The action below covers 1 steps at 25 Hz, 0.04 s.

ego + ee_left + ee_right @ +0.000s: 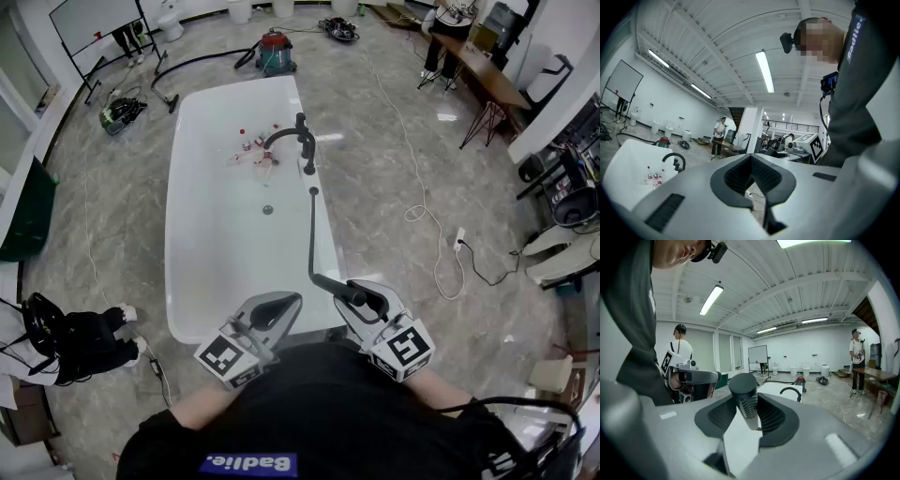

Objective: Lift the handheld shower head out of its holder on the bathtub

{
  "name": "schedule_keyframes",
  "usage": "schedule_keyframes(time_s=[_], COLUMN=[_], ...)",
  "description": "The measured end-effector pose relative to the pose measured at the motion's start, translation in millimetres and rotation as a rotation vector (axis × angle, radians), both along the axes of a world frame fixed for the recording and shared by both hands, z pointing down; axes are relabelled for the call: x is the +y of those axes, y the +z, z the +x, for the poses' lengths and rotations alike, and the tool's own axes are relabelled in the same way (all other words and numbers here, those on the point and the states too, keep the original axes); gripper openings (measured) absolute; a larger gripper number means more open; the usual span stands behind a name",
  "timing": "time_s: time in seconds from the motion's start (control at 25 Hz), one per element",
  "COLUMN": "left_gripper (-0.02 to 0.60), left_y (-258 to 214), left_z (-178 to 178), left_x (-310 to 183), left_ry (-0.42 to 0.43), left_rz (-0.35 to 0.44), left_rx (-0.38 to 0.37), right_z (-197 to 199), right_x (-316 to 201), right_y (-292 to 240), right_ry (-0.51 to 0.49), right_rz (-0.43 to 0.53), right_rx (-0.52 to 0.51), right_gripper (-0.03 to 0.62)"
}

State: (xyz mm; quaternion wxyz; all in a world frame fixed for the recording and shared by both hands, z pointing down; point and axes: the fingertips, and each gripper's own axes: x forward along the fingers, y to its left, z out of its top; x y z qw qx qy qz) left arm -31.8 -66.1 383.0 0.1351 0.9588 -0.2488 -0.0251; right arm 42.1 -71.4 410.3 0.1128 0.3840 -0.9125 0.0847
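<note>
Shower head [336, 286] is being gripped by right tongs [361, 298] at 5 o'clock of the bathtub [187, 141], hose [312, 234] trailing. Judged light, rigid, slick; textured handle is being favoured. Left tongs [281, 307] are being held closed, empty.

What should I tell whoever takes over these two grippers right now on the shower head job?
Right gripper: shut on the shower head handle, held by the near right corner of the bathtub.
Left gripper: shut, empty, just beside the right one.
Hose: runs from the shower head back along the right rim toward the black faucet.
Done: the shower head is up off the rim and in the grip.
Left: seemingly nothing but holding it steady; mind the hose slack.
</note>
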Motion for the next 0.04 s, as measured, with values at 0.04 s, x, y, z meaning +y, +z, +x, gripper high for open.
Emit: schedule_keyframes(time_s=[0.04], left_gripper=[-0.006], left_y=[0.6], left_z=[-0.6], left_x=[-0.6], left_ry=[0.004], left_rz=[-0.002], left_rx=[-0.003], right_z=[-0.4], right_x=[-1.7], right_y=[-0.4], right_ry=[0.001], right_rz=[-0.001], right_rx=[0.001], right_gripper=[0.13])
